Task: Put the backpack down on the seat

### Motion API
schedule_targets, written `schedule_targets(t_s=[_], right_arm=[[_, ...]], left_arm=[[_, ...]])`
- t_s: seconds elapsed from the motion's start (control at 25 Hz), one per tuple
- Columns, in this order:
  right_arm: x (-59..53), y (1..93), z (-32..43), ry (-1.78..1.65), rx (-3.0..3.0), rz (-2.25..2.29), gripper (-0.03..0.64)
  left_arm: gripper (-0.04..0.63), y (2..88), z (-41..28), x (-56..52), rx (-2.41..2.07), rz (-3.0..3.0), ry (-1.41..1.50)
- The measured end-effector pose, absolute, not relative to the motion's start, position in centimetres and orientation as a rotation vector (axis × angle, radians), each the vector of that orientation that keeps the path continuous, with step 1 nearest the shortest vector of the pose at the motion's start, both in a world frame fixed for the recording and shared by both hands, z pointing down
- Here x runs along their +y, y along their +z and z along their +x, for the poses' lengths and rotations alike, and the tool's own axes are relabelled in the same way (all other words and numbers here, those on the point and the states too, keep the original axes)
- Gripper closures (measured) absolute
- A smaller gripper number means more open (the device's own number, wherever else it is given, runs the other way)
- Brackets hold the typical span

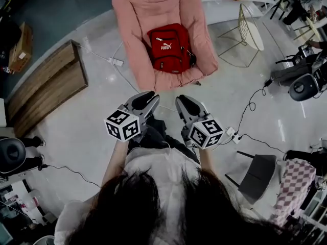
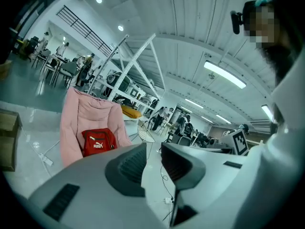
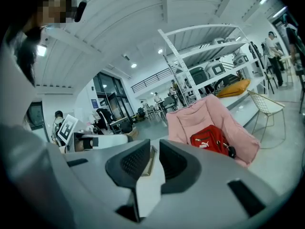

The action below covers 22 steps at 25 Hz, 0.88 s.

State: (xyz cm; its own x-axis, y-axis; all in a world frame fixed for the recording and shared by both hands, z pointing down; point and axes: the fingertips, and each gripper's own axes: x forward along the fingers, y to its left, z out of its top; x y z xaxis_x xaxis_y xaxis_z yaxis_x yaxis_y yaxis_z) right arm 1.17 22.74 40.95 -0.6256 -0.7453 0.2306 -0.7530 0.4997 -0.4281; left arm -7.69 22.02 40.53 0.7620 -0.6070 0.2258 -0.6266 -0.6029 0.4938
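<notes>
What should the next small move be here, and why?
Probably just lower both grippers: the red backpack already rests on the pink seat, and the left gripper and right gripper hold nothing, well back from it.

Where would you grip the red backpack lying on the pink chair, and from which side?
Probably its top edge, nearest the chair's back. The red backpack lies front-up on the pink chair, logo upright toward the person, so fingers coming down from above, across the seat's open front, could pinch that edge. No carry handle shows, so this is tentative.
</notes>
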Motion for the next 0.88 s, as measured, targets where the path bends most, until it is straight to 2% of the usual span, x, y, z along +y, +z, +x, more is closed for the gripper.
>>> schedule_targets(t_s=[0.88], right_arm=[[32.5,39.9,1.0,0.674,-2.804,1.227,0.549]], left_arm=[[0.488,40.2,-6.9,33.0,-1.025,2.404,0.065]])
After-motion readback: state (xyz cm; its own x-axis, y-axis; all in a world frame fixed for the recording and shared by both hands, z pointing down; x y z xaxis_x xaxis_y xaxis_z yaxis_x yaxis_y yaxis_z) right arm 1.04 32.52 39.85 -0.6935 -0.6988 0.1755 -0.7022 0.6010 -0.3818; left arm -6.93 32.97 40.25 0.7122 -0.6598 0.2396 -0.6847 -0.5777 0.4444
